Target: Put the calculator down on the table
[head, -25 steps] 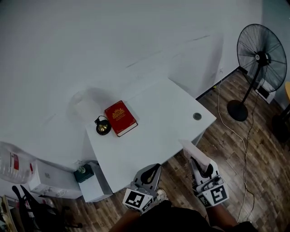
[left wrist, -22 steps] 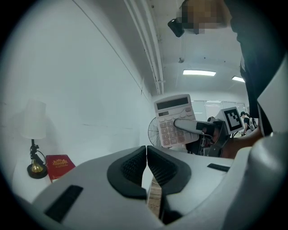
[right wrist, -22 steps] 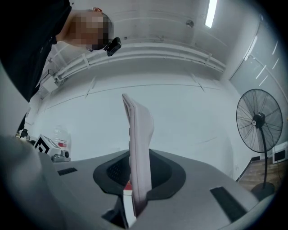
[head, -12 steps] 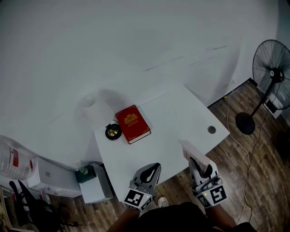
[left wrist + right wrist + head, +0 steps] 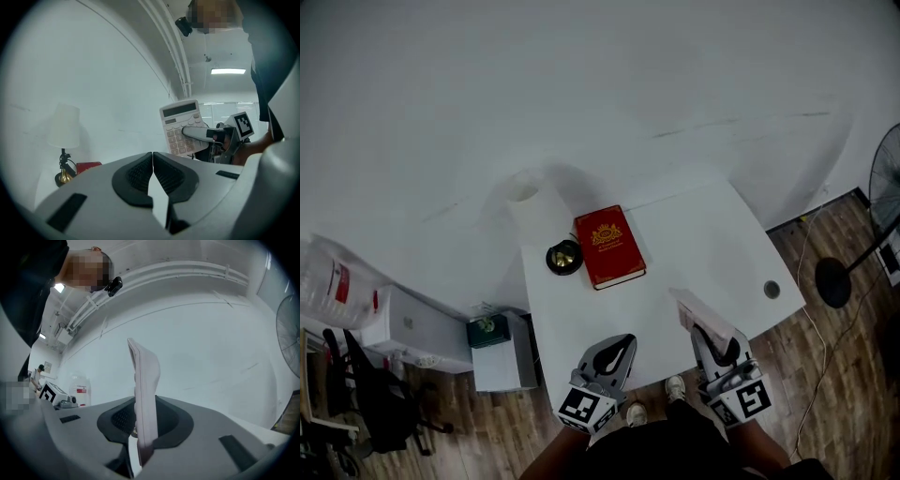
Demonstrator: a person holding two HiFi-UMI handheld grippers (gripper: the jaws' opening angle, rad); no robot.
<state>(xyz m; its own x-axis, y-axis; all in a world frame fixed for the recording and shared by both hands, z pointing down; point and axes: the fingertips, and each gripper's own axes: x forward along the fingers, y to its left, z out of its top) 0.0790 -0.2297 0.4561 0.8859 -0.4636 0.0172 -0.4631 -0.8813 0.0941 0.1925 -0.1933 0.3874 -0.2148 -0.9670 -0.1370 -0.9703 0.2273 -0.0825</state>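
A white calculator (image 5: 697,313) stands on edge in my right gripper (image 5: 713,343), which is shut on its lower end just above the front edge of the white table (image 5: 703,239). In the right gripper view the calculator (image 5: 145,390) shows edge-on, pinched between the dark pads (image 5: 165,417). From the left gripper view its keypad face (image 5: 182,126) is visible, with the right gripper (image 5: 202,134) clamped on it. My left gripper (image 5: 618,347) hovers at the table's front edge, shut with nothing in it; its pads (image 5: 140,171) meet.
A red book (image 5: 609,247) and a small lamp (image 5: 563,256) with a white shade (image 5: 525,192) sit at the table's back left. A cable hole (image 5: 772,290) is at the right corner. A low cabinet (image 5: 502,352), a water bottle (image 5: 328,277) and a floor fan (image 5: 883,187) flank the table.
Both grippers have come from over the floor off the table's front right corner to its front edge. The table and book sit further right in view. The grip on the calculator is unchanged.
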